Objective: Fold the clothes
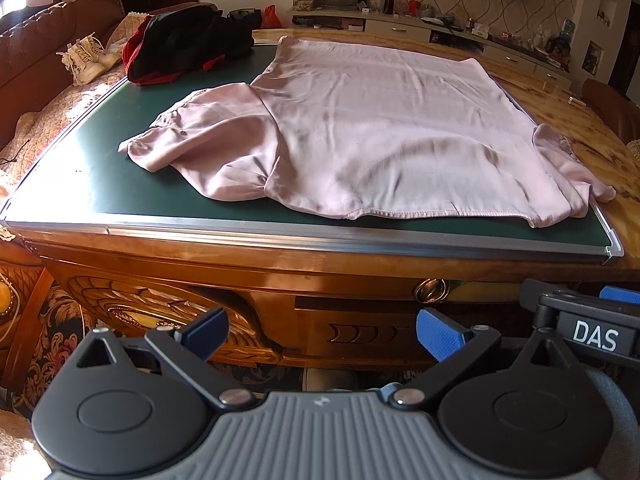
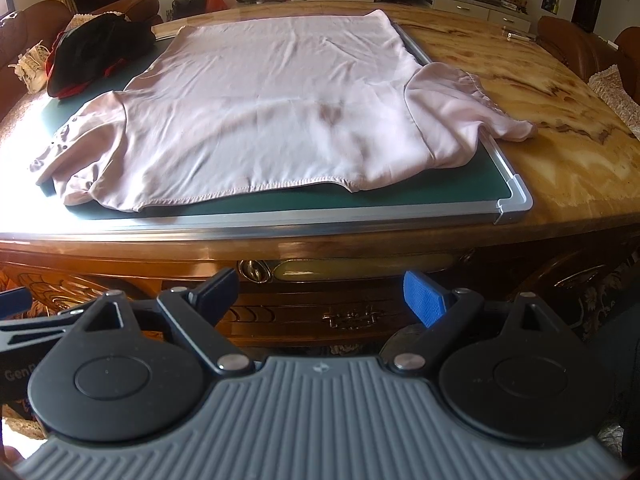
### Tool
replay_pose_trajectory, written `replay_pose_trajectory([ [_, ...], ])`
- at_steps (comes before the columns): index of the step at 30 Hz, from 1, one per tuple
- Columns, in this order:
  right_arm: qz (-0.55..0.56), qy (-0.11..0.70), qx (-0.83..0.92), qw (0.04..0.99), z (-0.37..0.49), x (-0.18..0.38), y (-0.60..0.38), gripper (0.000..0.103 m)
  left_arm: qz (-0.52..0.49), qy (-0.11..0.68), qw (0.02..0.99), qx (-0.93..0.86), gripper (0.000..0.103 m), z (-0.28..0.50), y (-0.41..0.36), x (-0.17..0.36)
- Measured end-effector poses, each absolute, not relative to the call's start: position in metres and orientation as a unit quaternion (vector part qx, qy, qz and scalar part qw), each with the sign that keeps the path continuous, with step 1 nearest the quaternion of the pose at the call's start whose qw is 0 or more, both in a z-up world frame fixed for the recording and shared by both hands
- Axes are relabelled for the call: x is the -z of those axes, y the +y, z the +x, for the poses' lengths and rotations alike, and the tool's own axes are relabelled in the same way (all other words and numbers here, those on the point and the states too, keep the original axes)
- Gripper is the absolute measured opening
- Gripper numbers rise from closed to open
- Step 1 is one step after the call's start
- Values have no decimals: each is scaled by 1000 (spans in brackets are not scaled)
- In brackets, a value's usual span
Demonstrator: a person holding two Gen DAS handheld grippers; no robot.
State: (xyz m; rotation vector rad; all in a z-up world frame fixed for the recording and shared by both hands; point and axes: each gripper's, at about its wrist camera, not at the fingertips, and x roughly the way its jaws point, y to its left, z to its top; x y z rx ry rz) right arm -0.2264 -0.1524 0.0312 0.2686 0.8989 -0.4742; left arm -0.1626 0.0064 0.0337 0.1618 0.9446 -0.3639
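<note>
From the left wrist view, we judge the pale pink satin blouse (image 1: 360, 128), spread on the green framed mat (image 1: 100, 184), could slide when pulled; our left gripper (image 1: 320, 336) hangs released, near the worktop (image 1: 600, 128) edge. From the right wrist view, the right sleeve (image 2: 472, 108) overhangs the mat and may drag; our right gripper (image 2: 320, 300) is likewise spread, empty.

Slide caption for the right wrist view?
Open right gripper faces pink shirt spread flat on green board.
</note>
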Motion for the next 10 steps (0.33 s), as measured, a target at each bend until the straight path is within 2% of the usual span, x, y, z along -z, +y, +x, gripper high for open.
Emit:
replay_pose_trajectory([
  [10, 128, 435, 228, 862, -222, -24, -153, 97, 79, 465, 864, 174, 103, -157, 5, -26],
])
